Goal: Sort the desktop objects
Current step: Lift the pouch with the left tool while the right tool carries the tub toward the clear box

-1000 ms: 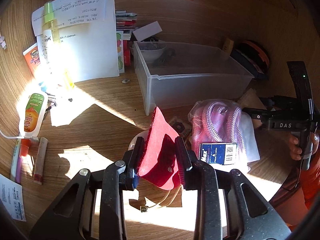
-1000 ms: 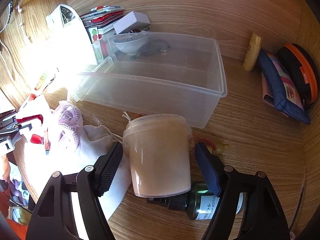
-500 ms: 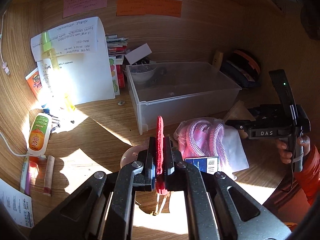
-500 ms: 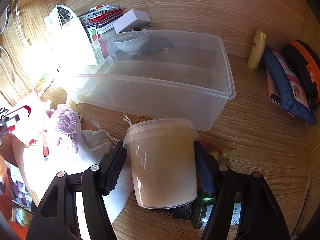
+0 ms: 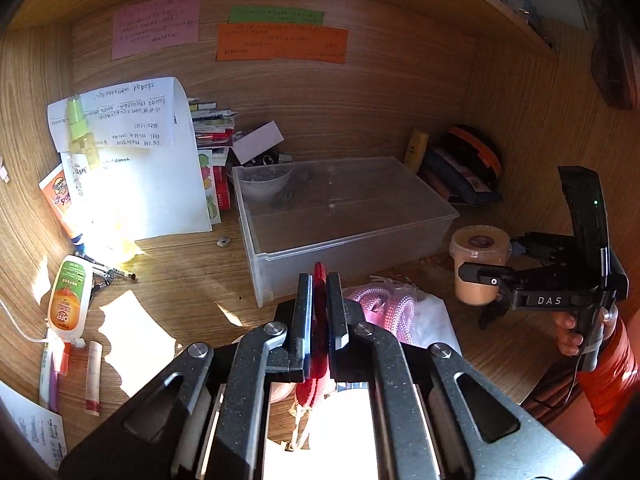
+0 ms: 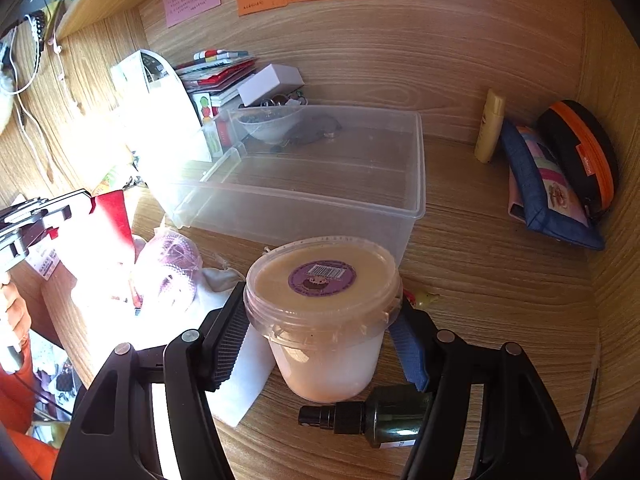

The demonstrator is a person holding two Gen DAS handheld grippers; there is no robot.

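My left gripper point(image 5: 319, 308) is shut on a flat red felt piece point(image 5: 319, 280), which stands edge-on between the pads above the desk. The right wrist view shows that left gripper point(image 6: 40, 216) at the far left with the red piece point(image 6: 114, 216) sticking out of it. My right gripper point(image 6: 320, 332) is shut on a clear plastic tub point(image 6: 322, 300) of beige paste with a purple label on its lid. From the left wrist view, the tub point(image 5: 478, 256) is at the right in the right gripper point(image 5: 500, 276). Behind both stands a clear plastic bin point(image 5: 344, 216) point(image 6: 304, 176) with a small bowl point(image 6: 268, 126) in its far corner.
A bagged pink rope point(image 5: 390, 304) lies on a white cloth between the grippers. A dark bottle point(image 6: 384, 416) lies under the tub. Papers, a spray bottle point(image 5: 82, 136), an orange tube point(image 5: 68, 296) and pens crowd the left. A blue pouch point(image 6: 548, 196) and an orange-rimmed case point(image 6: 580, 152) lean at the right.
The left jaws have closed flat on the red felt piece and lifted it. The right jaws have closed on the tub and raised it, so its lid now shows.
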